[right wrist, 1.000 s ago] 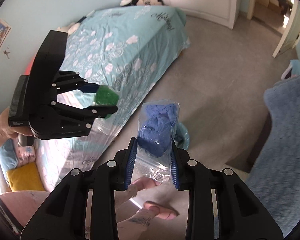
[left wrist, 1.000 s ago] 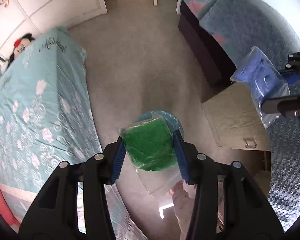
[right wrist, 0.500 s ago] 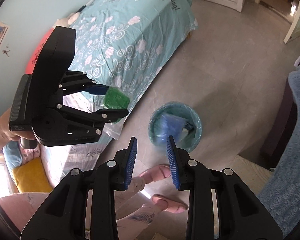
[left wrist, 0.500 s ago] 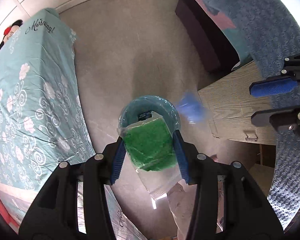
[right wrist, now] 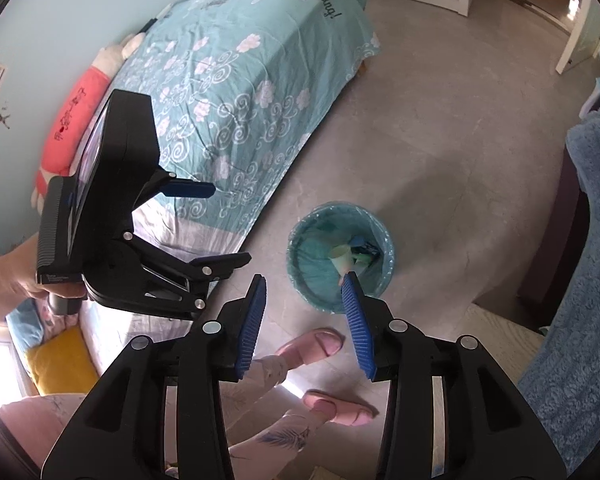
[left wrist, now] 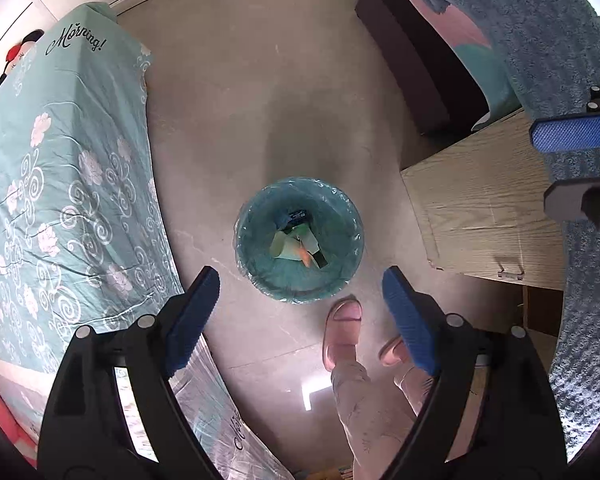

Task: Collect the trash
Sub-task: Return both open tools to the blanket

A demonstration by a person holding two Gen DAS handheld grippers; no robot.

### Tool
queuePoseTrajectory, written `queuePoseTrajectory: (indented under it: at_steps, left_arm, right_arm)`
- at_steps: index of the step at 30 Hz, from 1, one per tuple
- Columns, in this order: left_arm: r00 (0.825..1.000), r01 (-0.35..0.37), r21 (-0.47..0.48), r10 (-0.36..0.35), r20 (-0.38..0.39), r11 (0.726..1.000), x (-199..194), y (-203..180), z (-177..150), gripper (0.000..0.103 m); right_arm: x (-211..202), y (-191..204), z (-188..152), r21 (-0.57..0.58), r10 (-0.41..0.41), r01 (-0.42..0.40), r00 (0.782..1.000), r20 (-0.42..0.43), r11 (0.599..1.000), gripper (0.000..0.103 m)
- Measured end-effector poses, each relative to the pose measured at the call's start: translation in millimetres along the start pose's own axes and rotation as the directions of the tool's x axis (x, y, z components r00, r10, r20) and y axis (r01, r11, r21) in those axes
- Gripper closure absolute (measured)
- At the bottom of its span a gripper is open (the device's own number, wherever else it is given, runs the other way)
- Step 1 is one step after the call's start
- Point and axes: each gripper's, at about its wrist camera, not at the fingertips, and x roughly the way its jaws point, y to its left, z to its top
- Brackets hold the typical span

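Observation:
A round teal trash bin (left wrist: 256, 256) lined with a clear bag stands on the floor; it also shows in the right wrist view (right wrist: 312, 280). Paper scraps and wrappers (left wrist: 298, 246) lie inside it. My left gripper (left wrist: 300, 312) is open and empty, high above the bin's near rim. It also shows from the side in the right wrist view (right wrist: 220, 224). My right gripper (right wrist: 306, 320) is open and empty above the bin's near side. Its blue pads (left wrist: 572, 134) show at the right edge of the left wrist view.
A bed with a teal flowered cover (left wrist: 52, 184) stands left of the bin. A light wooden cabinet top (left wrist: 484, 208) and a blue fuzzy blanket (left wrist: 548, 32) lie to the right. The person's feet in pink slippers (left wrist: 342, 332) stand just near the bin.
My left gripper opened and let go of the green bagged item, which is no longer in view. The blue bag released earlier fell into the bin. Both grippers moved over the bin.

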Motion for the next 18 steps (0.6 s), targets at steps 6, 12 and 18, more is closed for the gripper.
queuePoseTrajectory:
  at_steps: [6, 12, 18]
  left_arm:
    - [1.0, -0.008, 0.029, 0.008, 0.014, 1.0, -9.2, -6.0, -5.1, 0.022]
    - [0.999, -0.028, 0.065, 0.025, 0.036, 0.997, -23.3, -18.7, -7.9, 0.022]
    - [0.993, -0.077, 0.16, 0.061, 0.103, 0.984, -51.2, -45.9, -5.9, 0.022]
  right_arm:
    - [-8.3, -2.3, -6.4, 0.012, -0.006, 0.006, 1.0, 0.013, 1.0, 0.059]
    - [-26.9, 0.0, -14.5, 0.02, -0.009, 0.008, 0.999, 0.043, 1.0, 0.056]
    - [-68.1, -2.9, -30.2, 0.031, -0.03, 0.026, 0.993, 0.112, 0.999, 0.048]
